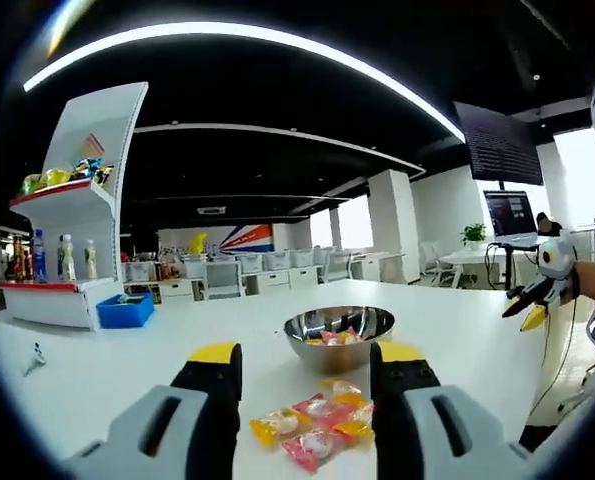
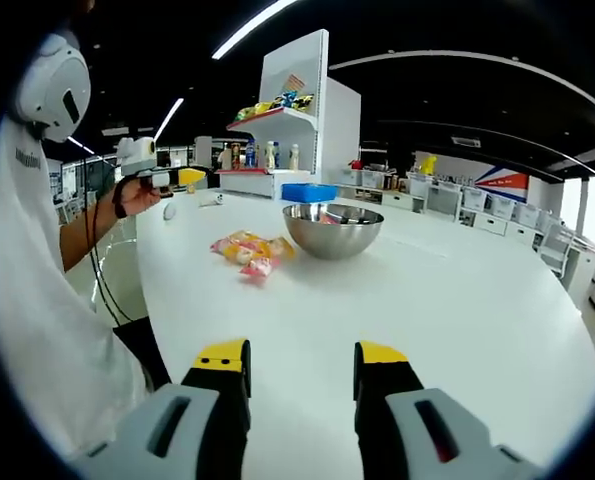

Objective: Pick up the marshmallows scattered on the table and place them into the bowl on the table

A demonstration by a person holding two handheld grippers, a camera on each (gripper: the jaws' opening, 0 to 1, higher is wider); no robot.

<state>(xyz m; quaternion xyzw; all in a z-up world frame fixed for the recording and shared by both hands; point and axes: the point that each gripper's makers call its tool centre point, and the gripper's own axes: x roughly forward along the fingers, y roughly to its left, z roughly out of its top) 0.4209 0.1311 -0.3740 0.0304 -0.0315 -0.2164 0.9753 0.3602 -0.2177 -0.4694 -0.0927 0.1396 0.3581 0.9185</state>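
Note:
A steel bowl [image 1: 322,358] stands on the white table [image 1: 127,360] with a few wrapped marshmallows [image 1: 335,337] inside. More pink and yellow wrapped marshmallows [image 1: 315,420] lie in a heap just in front of it, between the jaws of my open left gripper [image 1: 307,355]. My right gripper [image 2: 302,355] is open over bare table, well short of the bowl [image 2: 332,240] and the heap [image 2: 249,253]. A hand holds the left gripper [image 2: 172,178] raised at the table's far left. The right gripper [image 1: 535,298] hangs past the table's right edge.
A white shelf unit [image 1: 77,200] with snacks and bottles stands behind the table, with a blue box [image 1: 125,311] at its foot. A small white object [image 1: 34,357] lies on the table. A person in a white shirt [image 2: 37,300] stands at the table's rounded edge.

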